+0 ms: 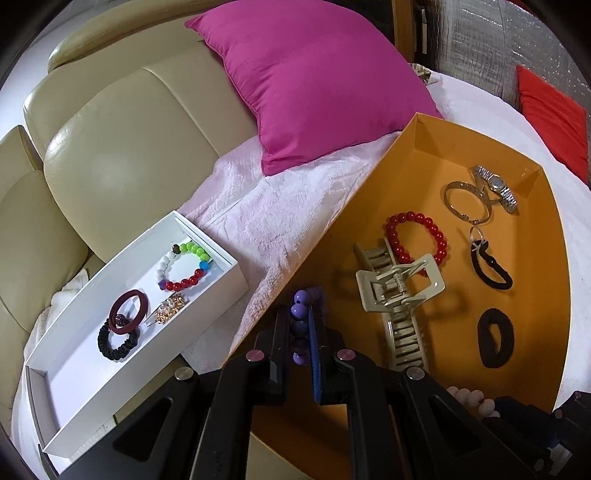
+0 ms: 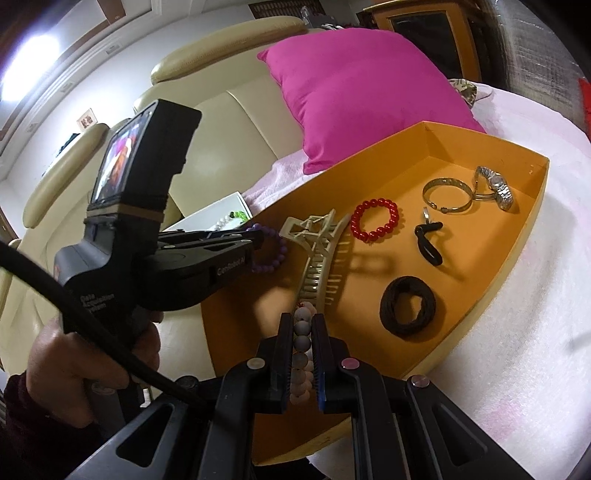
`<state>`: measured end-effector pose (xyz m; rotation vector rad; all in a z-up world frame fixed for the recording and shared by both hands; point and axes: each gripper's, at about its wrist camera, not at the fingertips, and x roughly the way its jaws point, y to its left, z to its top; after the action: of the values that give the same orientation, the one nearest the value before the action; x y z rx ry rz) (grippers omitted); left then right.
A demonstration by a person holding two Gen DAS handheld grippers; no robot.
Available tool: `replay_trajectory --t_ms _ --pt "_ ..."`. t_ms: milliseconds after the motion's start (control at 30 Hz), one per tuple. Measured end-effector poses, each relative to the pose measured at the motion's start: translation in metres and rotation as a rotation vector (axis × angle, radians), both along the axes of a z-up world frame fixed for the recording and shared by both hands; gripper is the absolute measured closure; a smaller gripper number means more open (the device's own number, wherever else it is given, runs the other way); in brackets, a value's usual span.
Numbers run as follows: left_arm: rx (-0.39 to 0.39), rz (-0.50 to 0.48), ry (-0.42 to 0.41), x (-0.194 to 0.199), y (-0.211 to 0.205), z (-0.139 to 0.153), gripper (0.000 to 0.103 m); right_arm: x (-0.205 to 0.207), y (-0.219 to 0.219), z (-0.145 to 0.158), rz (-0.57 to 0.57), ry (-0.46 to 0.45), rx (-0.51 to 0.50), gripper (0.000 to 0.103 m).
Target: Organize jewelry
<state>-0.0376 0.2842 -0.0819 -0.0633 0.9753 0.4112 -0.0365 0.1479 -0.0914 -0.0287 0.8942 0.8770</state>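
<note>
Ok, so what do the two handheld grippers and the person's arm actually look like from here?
Both grippers are black plastic with silver and pinkish round bolt heads; the right gripper has blue pads inside its jaws. The left gripper carries a boxy black camera unit with a lit screen, white lettering on its body and a thick black cable. The left hand shows a dark maroon sleeve.

Home living room: cream leather sofa [image 1: 110,147] at left, magenta cushion [image 1: 314,85] far centre, pink towel [image 1: 295,206] spread beneath, wooden cabinet [image 2: 424,29] at far right.
</note>
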Motion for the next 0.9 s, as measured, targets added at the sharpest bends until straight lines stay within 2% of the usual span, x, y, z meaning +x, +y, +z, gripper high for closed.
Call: replay_trajectory --t_ms 267,433,633,700,767,800,900 --pt "0.022 0.002 0.031 0.003 -0.002 -0.004 0.093 0.004 -0.007 0.003 -0.03 -0.018 -0.048 0.092" --pt "0.034 0.011 0.034 0.003 -0.002 -0.002 0.092 0.012 -0.017 0.006 -0.066 -0.005 -0.032 0.092" --pt "0.055 0.011 0.008 -0.001 -0.009 0.008 0.072 0.019 -0.033 0.014 -0.114 -0.017 -0.005 0.091" --pt "0.108 0.028 -0.01 -0.004 -0.014 0.016 0.046 0.021 -0.037 0.016 -0.127 -0.024 0.001 0.091" --pt "0.181 0.046 -0.052 -0.009 -0.02 0.028 0.035 0.023 -0.042 0.019 -0.138 -0.026 0.01 0.091" --pt "0.21 0.053 -0.08 -0.013 -0.023 0.037 0.034 0.023 -0.044 0.02 -0.144 -0.025 0.014 0.091" --pt "0.229 0.058 -0.115 -0.021 -0.029 0.055 0.033 0.022 -0.05 0.025 -0.156 -0.036 0.03 0.091"
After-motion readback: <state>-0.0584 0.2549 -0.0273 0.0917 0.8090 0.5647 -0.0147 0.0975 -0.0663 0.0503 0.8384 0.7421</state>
